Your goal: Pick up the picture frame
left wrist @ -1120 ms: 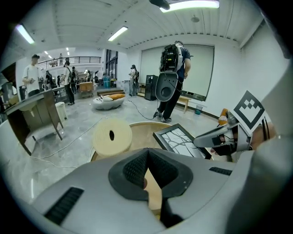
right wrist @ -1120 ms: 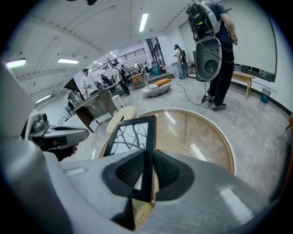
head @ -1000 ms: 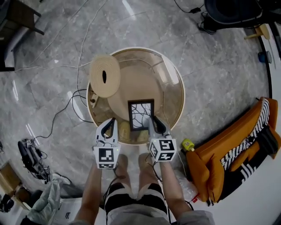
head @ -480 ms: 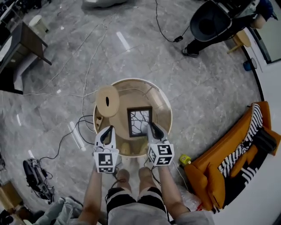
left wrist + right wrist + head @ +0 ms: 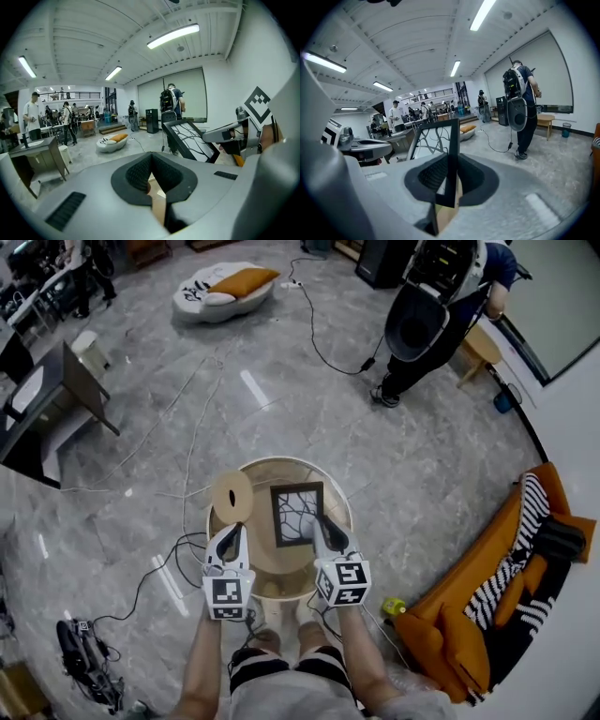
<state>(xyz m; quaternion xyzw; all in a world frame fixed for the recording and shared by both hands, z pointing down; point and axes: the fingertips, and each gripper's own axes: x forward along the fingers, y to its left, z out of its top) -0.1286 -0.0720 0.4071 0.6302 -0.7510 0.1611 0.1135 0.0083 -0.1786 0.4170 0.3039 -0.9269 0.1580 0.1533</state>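
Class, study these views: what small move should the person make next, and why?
Probably bring the empty left hand-held gripper across to the picture frame's free edge to steady it. The right hand-held gripper pinches just one edge, and the frame hangs above the round table.

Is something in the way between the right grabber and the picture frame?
No, nothing visible is in the way. The right gripper is shut on the edge of the picture frame and holds it over the round table.
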